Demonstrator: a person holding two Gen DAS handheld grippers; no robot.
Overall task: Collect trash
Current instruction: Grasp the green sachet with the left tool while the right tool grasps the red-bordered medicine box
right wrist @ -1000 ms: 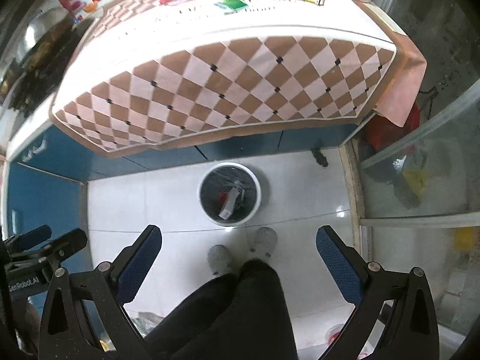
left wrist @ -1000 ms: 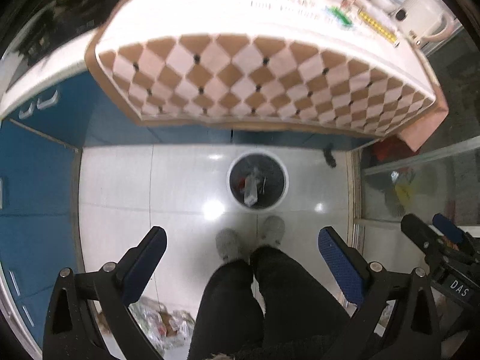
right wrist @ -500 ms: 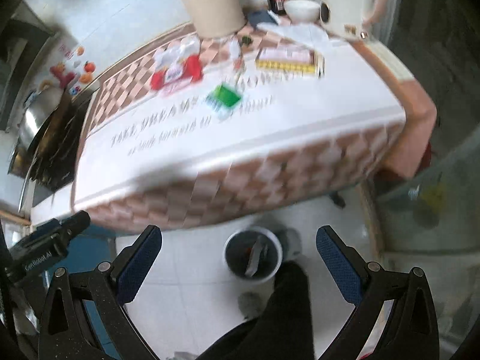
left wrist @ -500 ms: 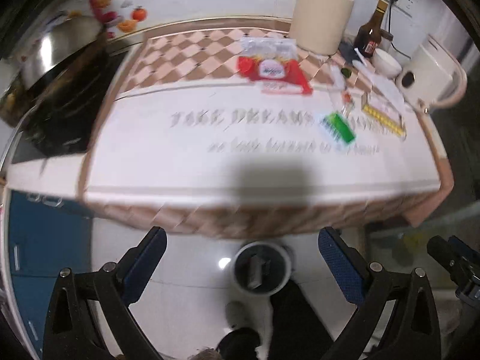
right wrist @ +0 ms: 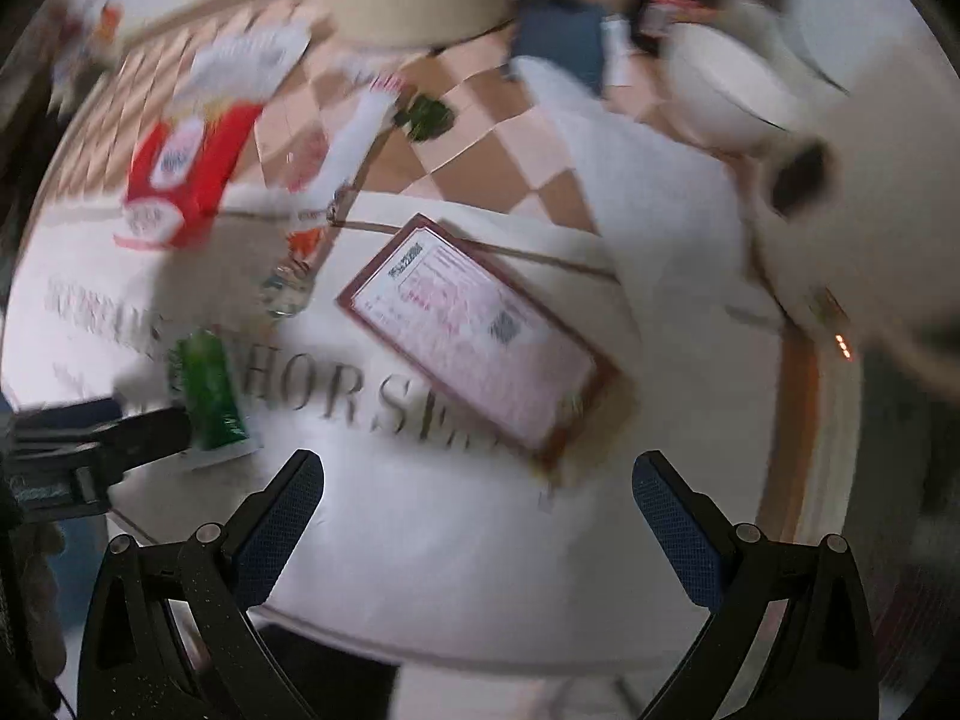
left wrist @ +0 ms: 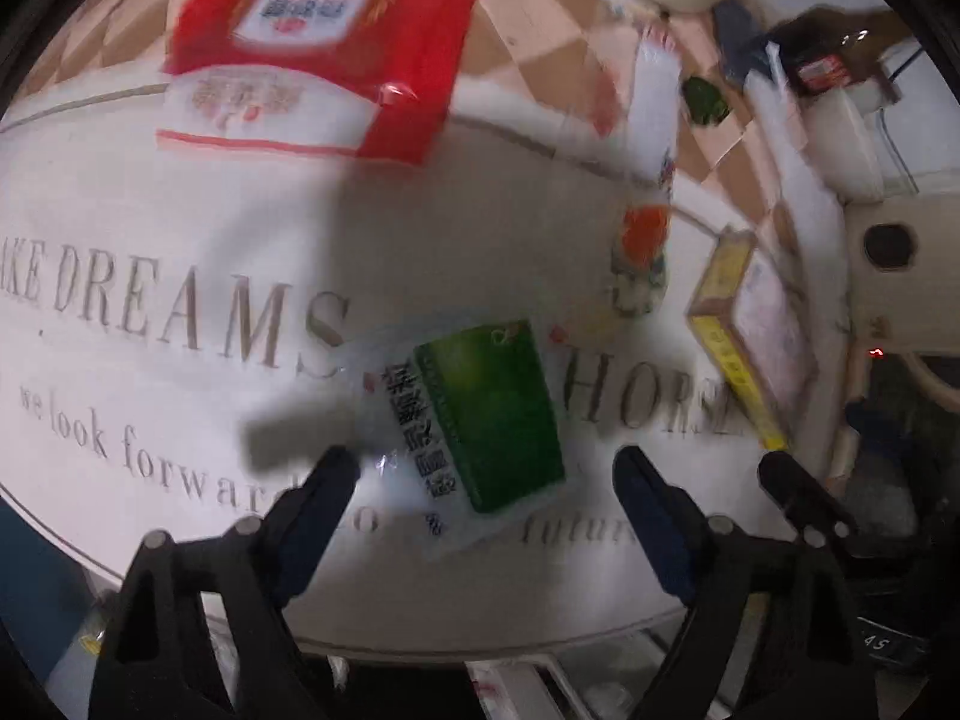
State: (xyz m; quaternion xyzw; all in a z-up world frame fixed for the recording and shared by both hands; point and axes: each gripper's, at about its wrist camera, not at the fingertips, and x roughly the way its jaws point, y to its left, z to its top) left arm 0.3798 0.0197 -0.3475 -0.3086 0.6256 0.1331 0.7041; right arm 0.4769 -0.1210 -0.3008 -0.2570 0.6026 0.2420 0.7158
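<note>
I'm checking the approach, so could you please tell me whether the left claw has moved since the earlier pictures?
Yes. The left claw has moved from above the floor bin to over the printed tablecloth, now straddling the green-and-clear plastic packet, jaws just closing.

A green packet [left wrist: 489, 414] with a clear plastic margin and a strip of dark print lies flat on the white lettered cloth, tilted a little. Above it a red and white wrapper [left wrist: 318, 54] lies flat too. Between them to the right rests a long, narrow white wrapper [left wrist: 651, 120], blurred, perhaps a crumpled sachet.
</note>
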